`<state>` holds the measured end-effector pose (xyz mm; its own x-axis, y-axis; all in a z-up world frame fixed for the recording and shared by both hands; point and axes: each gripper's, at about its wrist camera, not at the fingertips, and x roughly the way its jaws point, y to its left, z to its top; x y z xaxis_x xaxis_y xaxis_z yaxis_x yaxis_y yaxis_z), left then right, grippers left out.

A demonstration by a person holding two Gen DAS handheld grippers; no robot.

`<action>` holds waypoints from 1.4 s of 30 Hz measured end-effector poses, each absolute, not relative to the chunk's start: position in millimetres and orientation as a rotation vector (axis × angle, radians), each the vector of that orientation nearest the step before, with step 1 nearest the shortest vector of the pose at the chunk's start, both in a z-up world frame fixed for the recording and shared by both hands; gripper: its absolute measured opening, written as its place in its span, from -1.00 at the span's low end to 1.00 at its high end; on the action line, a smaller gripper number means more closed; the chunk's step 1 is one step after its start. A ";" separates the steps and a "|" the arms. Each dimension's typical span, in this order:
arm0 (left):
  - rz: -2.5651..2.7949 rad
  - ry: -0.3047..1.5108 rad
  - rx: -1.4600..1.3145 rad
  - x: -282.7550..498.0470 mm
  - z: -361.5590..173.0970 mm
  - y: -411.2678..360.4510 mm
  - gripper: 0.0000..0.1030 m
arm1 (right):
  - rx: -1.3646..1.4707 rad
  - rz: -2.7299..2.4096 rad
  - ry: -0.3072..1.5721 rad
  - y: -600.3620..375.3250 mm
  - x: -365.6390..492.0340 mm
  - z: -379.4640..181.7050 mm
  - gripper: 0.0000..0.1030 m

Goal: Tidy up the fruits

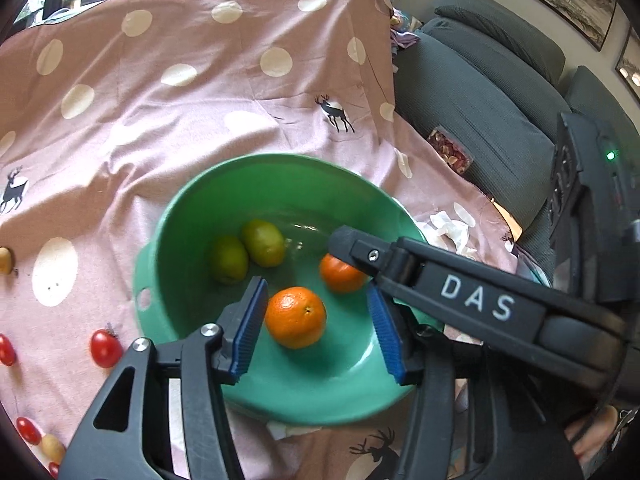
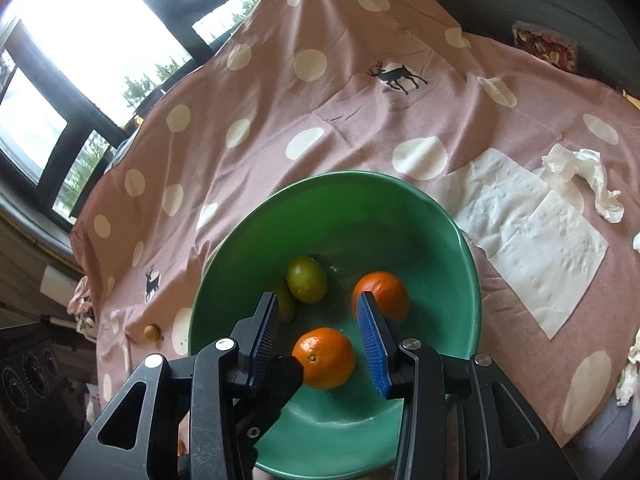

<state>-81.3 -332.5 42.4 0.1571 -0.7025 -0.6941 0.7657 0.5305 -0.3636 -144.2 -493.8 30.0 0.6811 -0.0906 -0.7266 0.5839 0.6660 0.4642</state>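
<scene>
Bowl point(image 1: 180, 216) mid-desk: two oranges, two green fruits | left claw point(image 1: 316, 320) apart around near orange point(image 1: 295, 317), untouching | right claw point(image 2: 318, 340) apart, empty | orange firm, rolls; grip its widest sides.

The right gripper point(image 2: 318, 334) is hanging over the green bowl point(image 2: 460, 240) with its jaws apart and empty; two oranges point(image 2: 325, 358) and two green fruits point(image 2: 306, 285) are lying inside; white napkins point(image 2: 532, 240) are lying beside it on the dotted cloth point(image 2: 280, 128).
</scene>
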 end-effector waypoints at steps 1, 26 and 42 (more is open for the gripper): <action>-1.046 0.944 0.078 -81.2 43.9 -329.7 0.08 | 0.749 -0.421 0.725 -493.5 -144.2 30.8 -0.17; -0.417 0.867 -0.098 -45.7 53.6 -112.6 0.50 | 0.500 -0.444 0.714 -451.4 -125.0 55.4 0.01; -0.337 1.010 -0.111 -31.0 6.5 -101.0 0.00 | 0.485 -0.004 0.843 -358.2 -67.1 42.6 0.01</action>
<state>-31.0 -101.0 6.5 0.4853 -0.3275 -0.8107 0.2253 0.9427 -0.2460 -67.1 -358.2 42.6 0.6717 0.1856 -0.7172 0.1921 0.8913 0.4106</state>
